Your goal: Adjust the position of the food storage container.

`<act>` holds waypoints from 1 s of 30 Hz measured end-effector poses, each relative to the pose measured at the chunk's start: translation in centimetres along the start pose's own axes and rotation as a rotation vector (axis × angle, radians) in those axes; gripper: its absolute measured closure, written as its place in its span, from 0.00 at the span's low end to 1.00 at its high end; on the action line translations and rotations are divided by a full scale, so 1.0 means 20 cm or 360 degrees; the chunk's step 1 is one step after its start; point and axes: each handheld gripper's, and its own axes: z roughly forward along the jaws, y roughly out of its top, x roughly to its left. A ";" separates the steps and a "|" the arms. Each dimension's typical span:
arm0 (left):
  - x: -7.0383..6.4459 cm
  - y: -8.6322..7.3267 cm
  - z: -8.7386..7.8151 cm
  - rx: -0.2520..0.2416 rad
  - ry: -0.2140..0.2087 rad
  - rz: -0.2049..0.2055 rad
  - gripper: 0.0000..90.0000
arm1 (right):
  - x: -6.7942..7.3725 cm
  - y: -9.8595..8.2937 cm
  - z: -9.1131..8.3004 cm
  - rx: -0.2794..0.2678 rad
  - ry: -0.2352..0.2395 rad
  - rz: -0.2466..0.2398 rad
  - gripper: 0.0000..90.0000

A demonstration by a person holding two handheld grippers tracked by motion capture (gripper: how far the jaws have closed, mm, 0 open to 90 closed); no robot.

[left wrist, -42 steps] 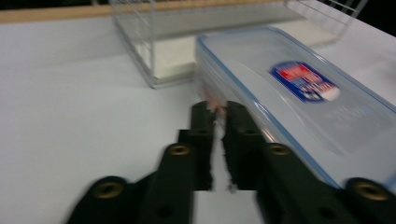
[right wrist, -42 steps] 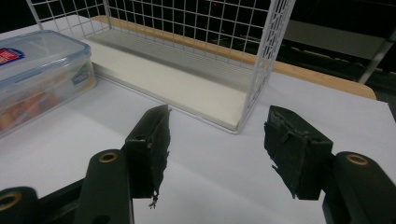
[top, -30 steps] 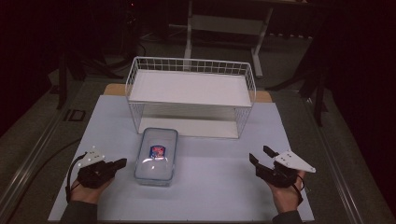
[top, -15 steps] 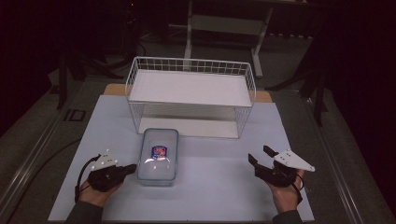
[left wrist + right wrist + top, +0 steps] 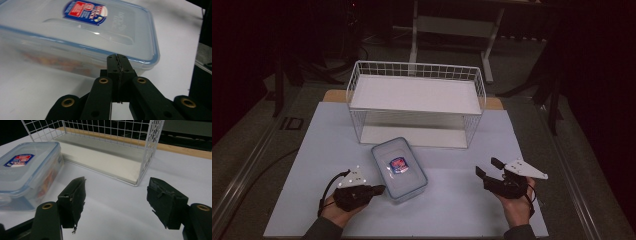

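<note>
White table point(image 5: 452, 210), lidded container point(image 5: 399, 170), red-blue label point(image 5: 85, 9)

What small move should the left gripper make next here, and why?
Probably open the left gripper before going further: its jaws are pressed shut right at the lidded container's near corner, so it cannot grasp the rim. The right gripper waits open, off to the side.

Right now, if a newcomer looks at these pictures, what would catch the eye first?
First the clear box with a blue-rimmed lid and a red and blue label, lying on the white mat in front of the white wire rack. Next the left tongs, shut, with their tips at the box's near corner. The right tongs are open and apart from the box, on the mat's right side.
</note>
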 end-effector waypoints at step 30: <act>-0.17 0.32 0.37 -0.0078 0.0088 0.0172 1.00 | 0.06 0.00 0.07 0.0055 0.0086 -0.0011 0.36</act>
